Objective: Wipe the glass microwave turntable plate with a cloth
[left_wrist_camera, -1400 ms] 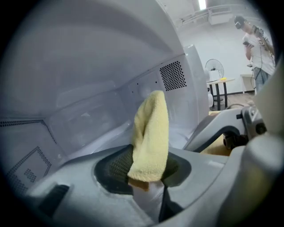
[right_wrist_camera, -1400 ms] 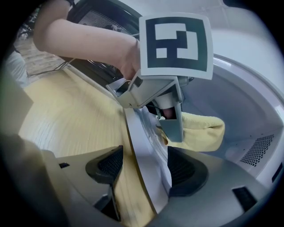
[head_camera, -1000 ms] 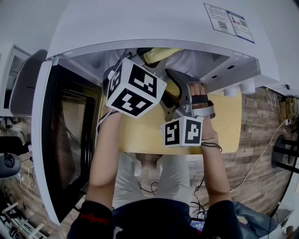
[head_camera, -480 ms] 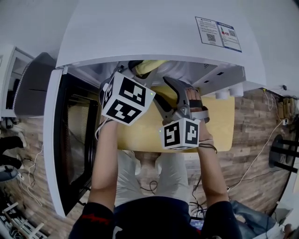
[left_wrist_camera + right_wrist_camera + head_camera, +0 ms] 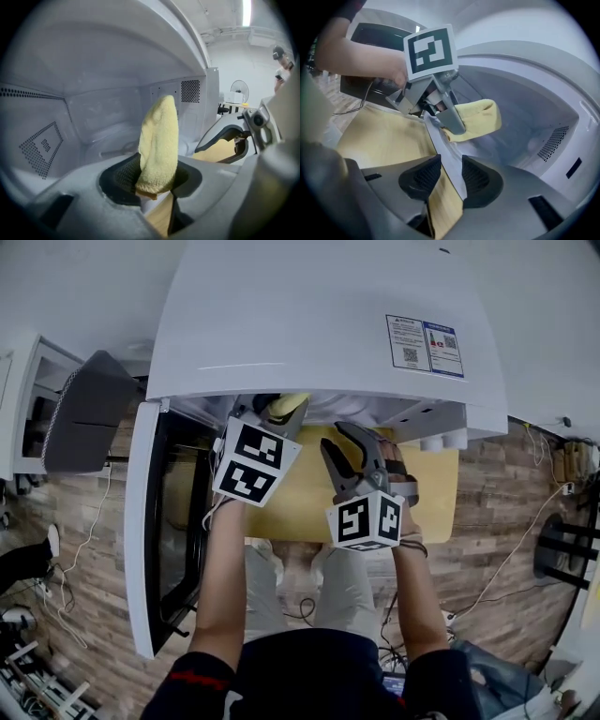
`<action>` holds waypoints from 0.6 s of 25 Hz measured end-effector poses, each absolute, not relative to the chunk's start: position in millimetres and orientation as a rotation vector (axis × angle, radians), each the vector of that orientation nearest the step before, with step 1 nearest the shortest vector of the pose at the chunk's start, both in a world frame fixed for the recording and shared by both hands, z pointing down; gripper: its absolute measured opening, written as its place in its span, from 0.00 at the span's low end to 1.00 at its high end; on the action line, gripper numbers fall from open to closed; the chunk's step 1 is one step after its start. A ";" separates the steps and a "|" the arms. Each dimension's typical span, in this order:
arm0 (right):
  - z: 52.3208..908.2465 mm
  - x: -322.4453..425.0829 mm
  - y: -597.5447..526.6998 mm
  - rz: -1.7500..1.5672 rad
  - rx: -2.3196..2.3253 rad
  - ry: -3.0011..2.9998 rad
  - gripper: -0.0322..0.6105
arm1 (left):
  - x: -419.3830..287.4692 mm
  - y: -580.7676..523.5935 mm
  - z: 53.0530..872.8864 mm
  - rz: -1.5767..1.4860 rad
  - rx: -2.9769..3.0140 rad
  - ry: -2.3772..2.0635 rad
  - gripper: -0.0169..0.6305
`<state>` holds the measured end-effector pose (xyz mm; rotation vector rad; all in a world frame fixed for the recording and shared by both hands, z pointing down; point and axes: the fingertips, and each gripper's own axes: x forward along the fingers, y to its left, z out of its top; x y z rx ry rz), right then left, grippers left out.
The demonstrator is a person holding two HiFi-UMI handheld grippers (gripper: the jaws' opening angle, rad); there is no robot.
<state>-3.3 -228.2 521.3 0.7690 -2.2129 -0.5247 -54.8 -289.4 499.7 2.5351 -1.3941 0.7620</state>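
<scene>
Left gripper (image 5: 154, 177): clamping the yellow cloth (image 5: 159, 136), which is standing upright between the pads at the open microwave's (image 5: 319, 324) mouth.
Right gripper (image 5: 451, 176): jaws just closing partway, gripping nothing, hovering over the front sill (image 5: 440, 150).
Glass plate (image 5: 110, 138): lying faintly visible inside, beyond the cloth.

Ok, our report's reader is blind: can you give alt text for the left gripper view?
A folded pale-yellow terry cloth stands upright, clamped between the dark ribbed jaws of the left gripper, pointing into a white microwave cavity with perforated vent panels.
</scene>
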 end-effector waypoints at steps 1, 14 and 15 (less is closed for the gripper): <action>516.3 -2.4 -228.5 -0.518 0.785 -2.214 0.24 | -54.5 -287.0 499.2 0.759 2.526 -1.389 0.23; 467.9 1.4 -208.8 -0.096 0.863 -2.355 0.07 | -58.1 -238.2 496.8 0.748 2.350 -1.289 0.23; 464.4 2.2 -207.6 -0.066 0.864 -2.365 0.07 | -58.2 -233.1 496.6 0.758 2.338 -1.279 0.23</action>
